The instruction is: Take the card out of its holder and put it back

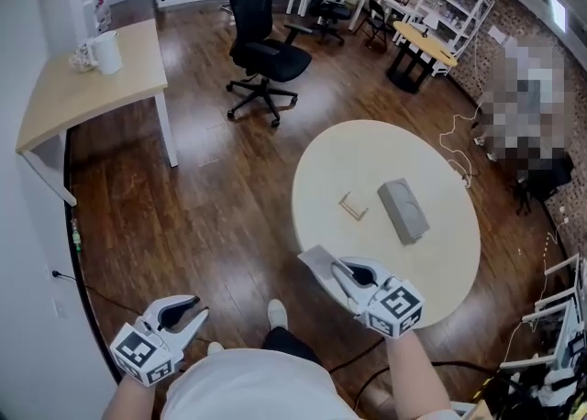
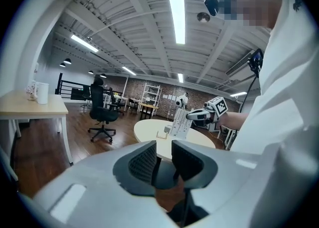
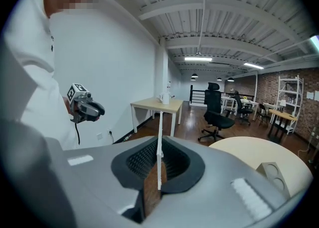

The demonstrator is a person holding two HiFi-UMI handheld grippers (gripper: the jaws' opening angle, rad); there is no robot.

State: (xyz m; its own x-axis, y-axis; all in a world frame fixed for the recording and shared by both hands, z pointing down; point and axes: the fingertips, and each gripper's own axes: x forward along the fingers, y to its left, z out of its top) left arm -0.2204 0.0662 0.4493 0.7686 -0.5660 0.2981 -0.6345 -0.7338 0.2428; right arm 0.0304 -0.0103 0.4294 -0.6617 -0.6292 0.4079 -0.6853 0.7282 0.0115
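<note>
The round counter [image 1: 367, 148] fills the centre right of the head view, carrying a grey box [image 1: 404, 210] and, just to the left of it, the small wooden holder [image 1: 353, 205], which stands empty. At the lower centre your right gripper [image 1: 341, 271] hovers over the counter's near edge, its fingers [image 3: 142, 160] pressed together on the card [image 1: 318, 265]. The card sticks out toward the upper left and shows edge-on in the right gripper view. At the lower left, off the counter and above the floor, your left gripper [image 1: 183, 313] hangs idle, its fingers [image 2: 142, 162] a little apart with nothing between them. The card looks to be out, so the return is the step in hand. The next move likely calls for carrying the card up-frame to the holder, squaring its lower edge with the slot, easing it in and only then letting go.
</note>
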